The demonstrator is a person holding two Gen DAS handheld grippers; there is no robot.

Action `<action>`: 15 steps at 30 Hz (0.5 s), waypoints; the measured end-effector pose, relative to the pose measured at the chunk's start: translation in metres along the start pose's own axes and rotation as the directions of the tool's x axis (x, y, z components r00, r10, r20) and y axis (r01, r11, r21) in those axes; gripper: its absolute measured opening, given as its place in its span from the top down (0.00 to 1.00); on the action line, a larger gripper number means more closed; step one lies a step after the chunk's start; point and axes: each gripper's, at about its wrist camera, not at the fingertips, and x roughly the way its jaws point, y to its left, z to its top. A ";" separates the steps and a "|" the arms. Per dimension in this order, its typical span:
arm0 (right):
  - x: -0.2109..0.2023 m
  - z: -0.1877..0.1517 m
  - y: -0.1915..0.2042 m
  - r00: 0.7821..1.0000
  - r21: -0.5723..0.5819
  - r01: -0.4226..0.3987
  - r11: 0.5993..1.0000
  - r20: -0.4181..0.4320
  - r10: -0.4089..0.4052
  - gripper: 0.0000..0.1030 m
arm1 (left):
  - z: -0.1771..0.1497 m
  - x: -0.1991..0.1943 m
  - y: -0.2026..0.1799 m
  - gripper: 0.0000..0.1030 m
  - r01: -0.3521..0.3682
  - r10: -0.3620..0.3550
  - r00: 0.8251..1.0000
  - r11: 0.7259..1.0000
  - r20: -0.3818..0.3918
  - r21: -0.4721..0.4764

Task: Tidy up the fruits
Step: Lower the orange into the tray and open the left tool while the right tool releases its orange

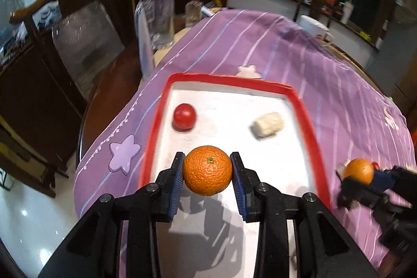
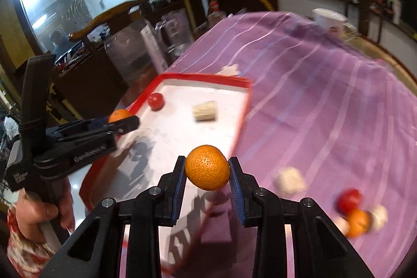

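Carrying two oranges toward one tray, one per claw. Largest first: purple striped cloth [image 1: 299, 64] draped over the table, star patches here and there. On it, red-rimmed tray [image 1: 156, 127] with a white floor, sitting toward the left edge of the cloth. Inside, at the far end, a red tomato-like fruit [image 1: 184, 117] on the left and a pale, cylindrical chunk [image 1: 267, 124] on the right, well apart from each other.

Left gripper [image 1: 207, 171] pinching its orange [image 1: 207, 170] between both blue pads, stem end up, hanging over the near half of the tray, above the white floor. Right gripper [image 2: 207, 168] likewise clamped on a second orange [image 2: 207, 167], positioned over the tray's right rim, partly over cloth.

Off to the right on the cloth, a loose cluster waiting (blurred): another red fruit [image 2: 349, 199], a small orange one [image 2: 359, 222], a few whitish lumps [image 2: 291, 180].

For a clean placement, probably best: lower each orange until nearly touching the floor before spreading the pads, since round fruit rolls. Aim for bare floor, clear of the tomato and the pale chunk. Bring the right one fully inside the rim first, otherwise a landing on the red edge seems likely. Release one at a time, keeping the two claws from crowding.
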 end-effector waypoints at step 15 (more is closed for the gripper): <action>0.091 0.022 0.022 0.992 0.006 -0.012 1.000 -0.124 0.013 0.65 | 0.007 0.046 0.032 0.61 0.045 -0.054 0.995 0.994 -0.087 -0.103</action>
